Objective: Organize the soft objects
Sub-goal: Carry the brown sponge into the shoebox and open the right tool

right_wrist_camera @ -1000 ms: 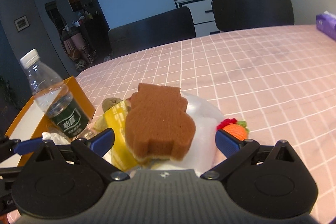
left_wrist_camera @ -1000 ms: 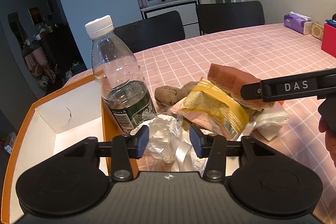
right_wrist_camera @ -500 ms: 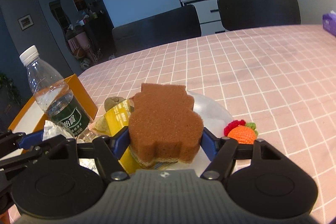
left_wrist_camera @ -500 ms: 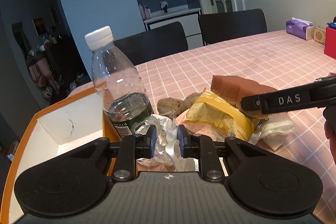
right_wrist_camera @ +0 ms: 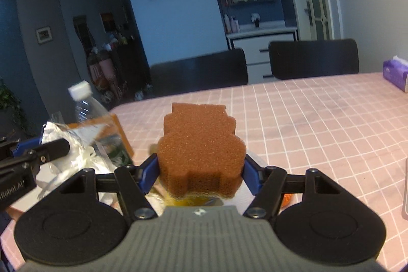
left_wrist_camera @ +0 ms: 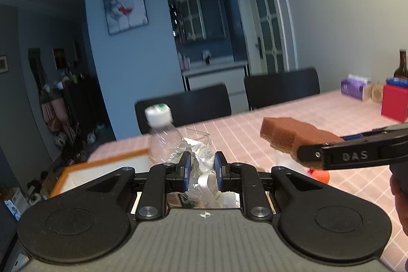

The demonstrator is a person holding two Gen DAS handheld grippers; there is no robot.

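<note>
My left gripper (left_wrist_camera: 202,165) is shut on a crumpled clear and silver plastic wrapper (left_wrist_camera: 197,144), held up off the table. In the right wrist view that wrapper (right_wrist_camera: 76,144) hangs at the left, behind a left finger (right_wrist_camera: 43,152). My right gripper (right_wrist_camera: 200,170) is shut on a brown shaped sponge (right_wrist_camera: 201,139), with a blue pad on each side of it. The left wrist view shows the sponge (left_wrist_camera: 288,134) in the air at the right. Both loads are above the pink checked table (right_wrist_camera: 306,119).
A plastic water bottle (left_wrist_camera: 160,134) stands by an orange-rimmed white box (left_wrist_camera: 107,159) at the left. A yellow packet (right_wrist_camera: 183,202) and an orange crochet piece (left_wrist_camera: 320,175) lie below. A purple tissue box (right_wrist_camera: 395,73) and red box (left_wrist_camera: 394,101) sit far right. Black chairs stand behind.
The left jaws closed on the wrapper and the right jaws on the sponge. Both grippers then rose, lifting their loads off the pile.
</note>
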